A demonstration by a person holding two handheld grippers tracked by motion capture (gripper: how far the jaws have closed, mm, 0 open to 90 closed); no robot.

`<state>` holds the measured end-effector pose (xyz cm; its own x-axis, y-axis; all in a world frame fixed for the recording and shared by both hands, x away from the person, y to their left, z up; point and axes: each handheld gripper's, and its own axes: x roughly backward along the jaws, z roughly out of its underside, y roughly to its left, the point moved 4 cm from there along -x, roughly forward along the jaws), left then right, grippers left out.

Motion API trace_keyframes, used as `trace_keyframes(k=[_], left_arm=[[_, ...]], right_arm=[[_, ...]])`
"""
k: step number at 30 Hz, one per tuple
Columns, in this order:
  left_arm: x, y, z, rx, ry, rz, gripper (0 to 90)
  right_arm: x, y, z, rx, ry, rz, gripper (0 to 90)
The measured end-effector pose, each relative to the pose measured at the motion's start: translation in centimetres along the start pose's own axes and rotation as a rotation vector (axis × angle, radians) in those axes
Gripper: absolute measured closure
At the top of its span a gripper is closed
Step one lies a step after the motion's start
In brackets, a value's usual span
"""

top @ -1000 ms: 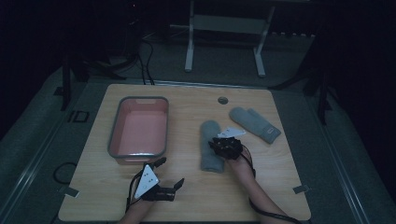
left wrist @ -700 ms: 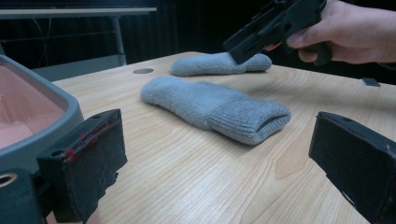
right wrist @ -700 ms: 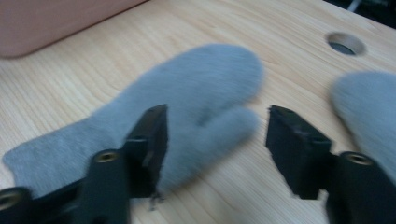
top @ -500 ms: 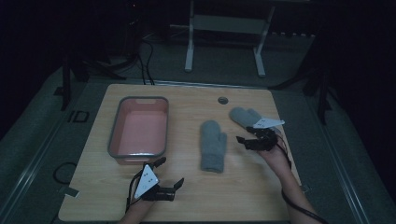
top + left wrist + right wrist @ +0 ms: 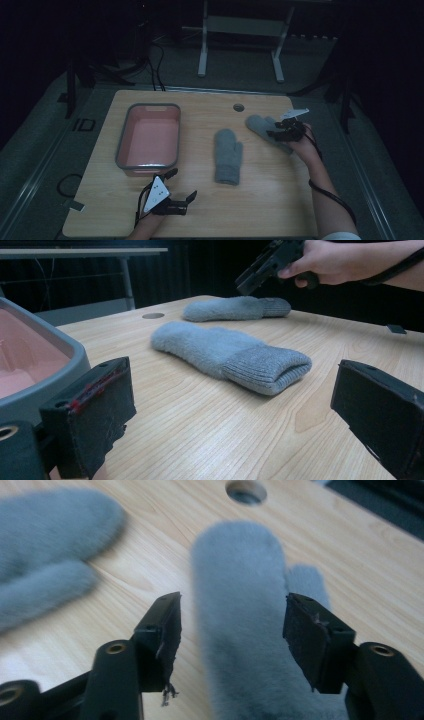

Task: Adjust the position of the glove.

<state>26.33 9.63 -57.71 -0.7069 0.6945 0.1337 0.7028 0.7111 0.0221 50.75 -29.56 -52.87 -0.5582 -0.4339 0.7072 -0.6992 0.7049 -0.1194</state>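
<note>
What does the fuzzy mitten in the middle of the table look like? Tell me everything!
The middle mitten is grey and fluffy, like soft fleece, with a ribbed knitted cuff at its open end. It lies flat on the wooden table, rounded tip pointing away from the person, cuff toward them, thumb sticking out to one side. Nothing holds it. The pink tray sits to its left, a second grey mitten lies apart to its right.
</note>
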Motion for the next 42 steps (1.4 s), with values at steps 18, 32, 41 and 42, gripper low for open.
trace_keyframes(k=[18, 32, 41, 42], left_arm=[[0.1, 0.0, 0.0, -0.001, -0.006, -0.009, 4.0], [0.1, 0.0, 0.0, -0.001, -0.005, -0.008, 4.0], [0.1, -0.1, 0.0, -0.003, -0.003, -0.002, 4.0], [0.1, 0.0, 0.0, -0.002, -0.003, -0.001, 4.0]], right_arm=[[-3.5, -1.7, 2.3, -0.088, 0.132, 0.012, 66.9], [-0.6, 1.1, 2.5, -0.389, 0.049, 0.193, 79.5], [3.7, 5.3, 3.3, -0.529, -0.016, 0.384, 79.4], [4.0, 5.8, 3.5, -0.553, -0.018, 0.392, 79.4]])
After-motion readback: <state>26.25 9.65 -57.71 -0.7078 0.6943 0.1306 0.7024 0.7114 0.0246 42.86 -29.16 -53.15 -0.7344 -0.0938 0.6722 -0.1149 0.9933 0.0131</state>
